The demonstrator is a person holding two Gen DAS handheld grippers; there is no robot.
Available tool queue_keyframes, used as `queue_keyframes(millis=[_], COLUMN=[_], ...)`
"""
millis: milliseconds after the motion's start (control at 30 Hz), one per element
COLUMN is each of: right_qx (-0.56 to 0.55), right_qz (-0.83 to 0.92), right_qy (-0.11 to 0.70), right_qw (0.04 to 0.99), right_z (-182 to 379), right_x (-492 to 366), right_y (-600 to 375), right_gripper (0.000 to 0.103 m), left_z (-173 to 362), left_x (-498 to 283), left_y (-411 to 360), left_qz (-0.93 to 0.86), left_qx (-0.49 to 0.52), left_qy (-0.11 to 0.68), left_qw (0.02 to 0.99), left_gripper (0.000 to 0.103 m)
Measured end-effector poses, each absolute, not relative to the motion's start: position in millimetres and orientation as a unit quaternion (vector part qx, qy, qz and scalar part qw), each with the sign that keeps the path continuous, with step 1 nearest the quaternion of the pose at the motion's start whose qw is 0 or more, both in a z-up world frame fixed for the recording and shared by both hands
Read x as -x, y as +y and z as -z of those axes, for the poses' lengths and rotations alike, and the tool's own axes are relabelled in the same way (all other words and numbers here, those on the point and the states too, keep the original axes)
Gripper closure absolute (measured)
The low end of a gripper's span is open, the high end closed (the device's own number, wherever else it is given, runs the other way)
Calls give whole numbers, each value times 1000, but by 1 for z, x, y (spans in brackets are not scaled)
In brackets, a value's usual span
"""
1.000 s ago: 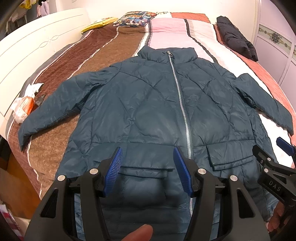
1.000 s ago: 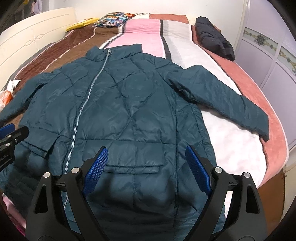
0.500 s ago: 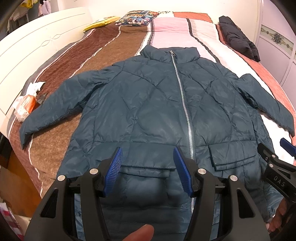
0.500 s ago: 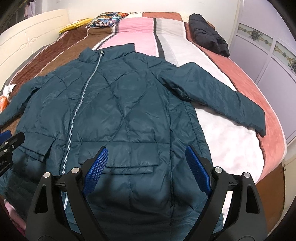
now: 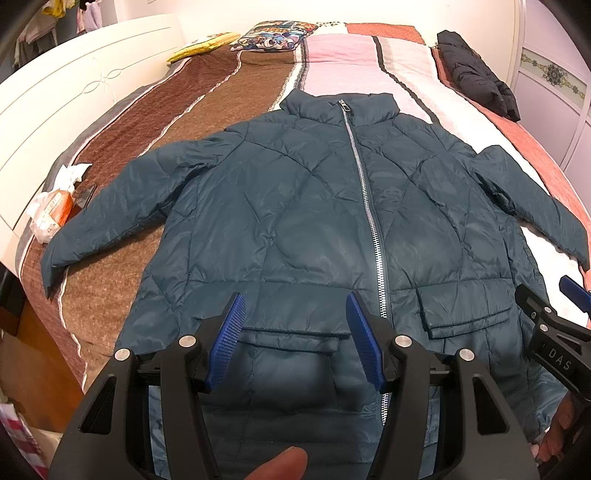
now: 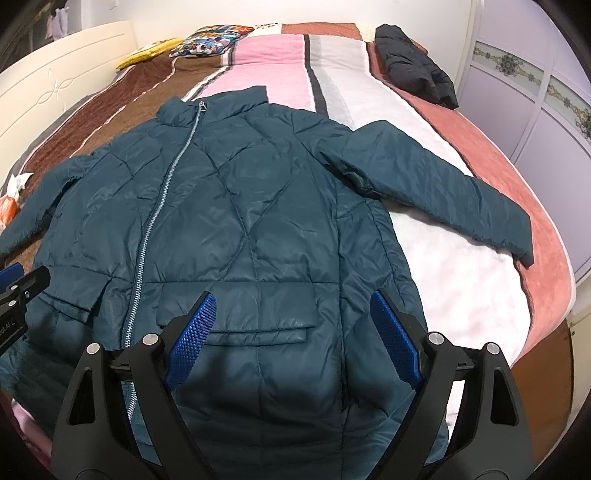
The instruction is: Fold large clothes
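Observation:
A dark teal quilted jacket [image 5: 317,206] lies flat and zipped on the bed, front up, collar far, both sleeves spread outward; it also fills the right wrist view [image 6: 258,206]. My left gripper [image 5: 295,339] is open and empty, above the jacket's left pocket near the hem. My right gripper [image 6: 291,339] is open wide and empty, above the right pocket. The right gripper also shows at the right edge of the left wrist view [image 5: 550,317].
The bed [image 5: 229,85] has a striped brown, pink and white cover. A folded black jacket [image 6: 410,66] lies at the far right. Pillows [image 5: 277,31] lie at the head. A white and orange bag [image 5: 51,210] sits at the left edge. A white wardrobe [image 6: 535,107] stands on the right.
Both grippers have drawn back slightly toward the jacket's hem, so more of the jacket shows. Both stay open and empty. The jacket has not moved.

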State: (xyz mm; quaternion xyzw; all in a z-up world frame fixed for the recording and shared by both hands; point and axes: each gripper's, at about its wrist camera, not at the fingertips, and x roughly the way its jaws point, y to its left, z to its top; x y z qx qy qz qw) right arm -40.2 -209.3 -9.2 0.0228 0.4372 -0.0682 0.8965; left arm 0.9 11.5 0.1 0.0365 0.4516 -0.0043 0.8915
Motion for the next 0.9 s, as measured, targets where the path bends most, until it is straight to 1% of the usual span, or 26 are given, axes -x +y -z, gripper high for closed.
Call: queue_keyframes(millis=[900], right_qx=[-31], right_qz=[65], right_qy=[443], right_qw=[893], right_z=[14], right_x=[39], right_y=[-211], right_gripper=[18], left_z=[2], left_x=[1], left_y=[13], left_qz=[-2], left_qx=[-32], left_qy=[453], left_qw=[891], left_gripper=[46])
